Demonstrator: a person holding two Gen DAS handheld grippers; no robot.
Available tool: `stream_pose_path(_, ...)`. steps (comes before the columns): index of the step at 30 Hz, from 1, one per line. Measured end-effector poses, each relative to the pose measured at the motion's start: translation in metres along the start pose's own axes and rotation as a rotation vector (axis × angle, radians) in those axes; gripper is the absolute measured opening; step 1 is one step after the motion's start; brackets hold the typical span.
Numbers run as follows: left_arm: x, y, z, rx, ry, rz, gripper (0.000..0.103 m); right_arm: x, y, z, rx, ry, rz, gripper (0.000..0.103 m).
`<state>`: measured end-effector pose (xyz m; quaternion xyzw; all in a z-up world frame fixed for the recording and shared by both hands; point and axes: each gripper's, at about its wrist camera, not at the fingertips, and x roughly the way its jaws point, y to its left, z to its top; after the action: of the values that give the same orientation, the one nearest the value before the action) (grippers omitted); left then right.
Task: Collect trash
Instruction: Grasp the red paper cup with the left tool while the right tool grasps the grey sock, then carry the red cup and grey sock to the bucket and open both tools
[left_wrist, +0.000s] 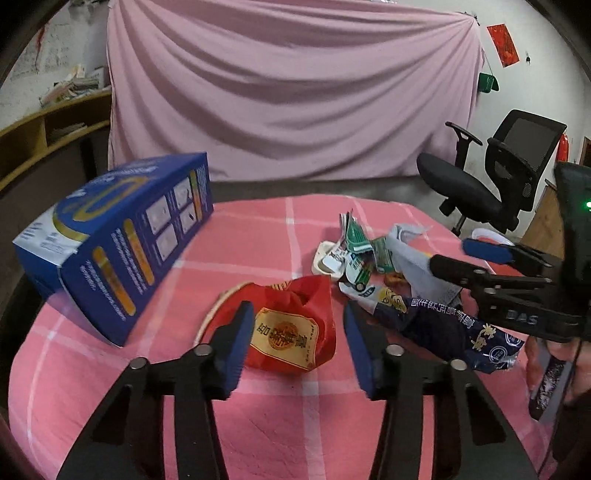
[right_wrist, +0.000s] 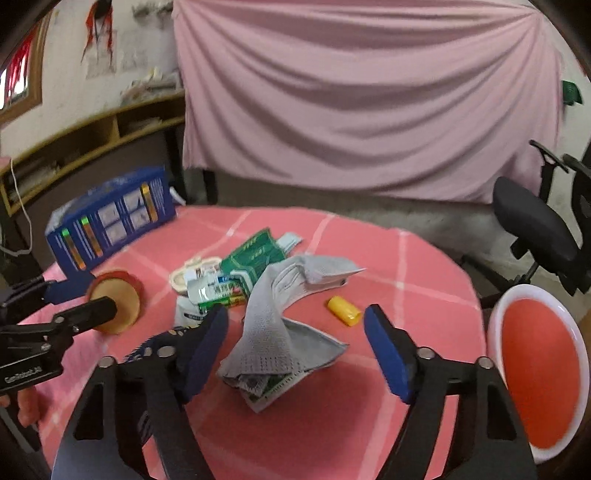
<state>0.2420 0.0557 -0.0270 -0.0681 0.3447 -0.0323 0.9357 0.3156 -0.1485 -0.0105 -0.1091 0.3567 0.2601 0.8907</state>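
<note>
Trash lies scattered over the middle of a round table (left_wrist: 92, 369) with a pink checked cloth. Going left to right: a blue box (left_wrist: 118, 243) lies on its side at the left edge, then a crumpled red packet (left_wrist: 291, 332) sits between the wide-open fingers of the left gripper (left_wrist: 295, 347), untouched. Next come green and white wrappers (right_wrist: 236, 273) in a heap, a dark blue wrapper (left_wrist: 454, 332), and a grey cloth pouch (right_wrist: 273, 332) (it sags over some paper scraps) between the spread fingers of the right gripper (right_wrist: 295, 347). A small yellow cap (right_wrist: 344, 311) lies just beside it, and a red basin (right_wrist: 539, 373) with a white rim stands off the table's right edge.
</note>
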Motion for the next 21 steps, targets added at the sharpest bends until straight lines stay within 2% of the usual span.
stream_pose_path(2, 0.001, 0.001, -0.001, -0.007, 0.019, -0.005, 0.032, 0.009, 0.003, 0.002, -0.015, 0.028, 0.004, 0.066)
stream_pose_path(6, 0.003, 0.000, 0.003, -0.009, 0.028, -0.006, 0.025, 0.017, 0.007, 0.000, -0.040, 0.068, 0.003, 0.048)
stream_pose_path(12, -0.001, -0.004, 0.005, 0.002, 0.019, 0.005, 0.013, 0.021, 0.006, -0.003, -0.034, 0.096, 0.017, 0.032)
stream_pose_path(14, -0.001, -0.007, 0.006, 0.003, 0.015, 0.016, 0.012, 0.020, 0.005, -0.004, -0.026, 0.096, 0.020, 0.026)
stream_pose_path(17, -0.004, -0.007, 0.007, -0.009, 0.009, 0.027, 0.012, 0.016, 0.004, -0.005, -0.015, 0.083, 0.028, 0.012)
stream_pose_path(21, -0.012, -0.010, 0.008, -0.021, -0.022, 0.040, 0.012, 0.006, 0.004, -0.007, -0.011, 0.048, 0.047, 0.006)
